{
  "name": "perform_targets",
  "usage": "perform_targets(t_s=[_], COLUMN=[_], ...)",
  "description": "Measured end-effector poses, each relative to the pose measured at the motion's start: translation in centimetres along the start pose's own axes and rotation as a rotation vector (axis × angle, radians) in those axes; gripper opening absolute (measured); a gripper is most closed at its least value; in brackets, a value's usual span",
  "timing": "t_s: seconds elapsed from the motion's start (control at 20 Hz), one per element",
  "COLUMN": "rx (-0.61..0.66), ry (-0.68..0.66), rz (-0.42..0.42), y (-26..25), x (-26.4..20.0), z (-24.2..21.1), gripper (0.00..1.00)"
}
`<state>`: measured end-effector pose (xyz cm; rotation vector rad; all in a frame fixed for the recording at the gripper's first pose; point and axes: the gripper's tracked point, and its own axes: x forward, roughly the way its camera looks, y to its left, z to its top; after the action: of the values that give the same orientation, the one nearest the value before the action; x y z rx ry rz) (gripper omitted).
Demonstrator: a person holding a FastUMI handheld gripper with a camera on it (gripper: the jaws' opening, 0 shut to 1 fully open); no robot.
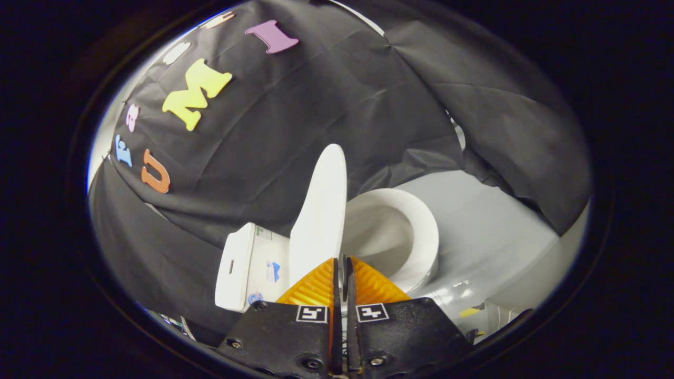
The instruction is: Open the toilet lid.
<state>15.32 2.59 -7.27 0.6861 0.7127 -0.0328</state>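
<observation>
A white toilet stands just ahead of my fingers, seen rolled on its side in the gripper view. Its lid (321, 210) is raised off the seat (421, 231) and stands nearly edge-on, between the tank (247, 266) and the open bowl (379, 237). My gripper (343, 261) is shut, and its two fingers pinch the thin rim of the lid at the lid's near end. The bowl's inside lies bare beside the right finger.
Black cloth hangs as the booth's wall behind and around the toilet. A pale grey floor (489, 226) spreads beyond the bowl. Small bits of tape or markings lie on the floor (468, 311) near the toilet's base.
</observation>
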Motion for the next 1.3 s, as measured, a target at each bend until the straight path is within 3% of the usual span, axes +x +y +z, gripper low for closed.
perform_targets(t_s=[0.75, 1.3], rx=[-0.174, -0.276], ry=[-0.040, -0.077], rz=[-0.151, -0.197], y=[7.1, 12.7], x=[-2.0, -2.4], z=[0.7, 0.7], gripper=[0.07, 0.07])
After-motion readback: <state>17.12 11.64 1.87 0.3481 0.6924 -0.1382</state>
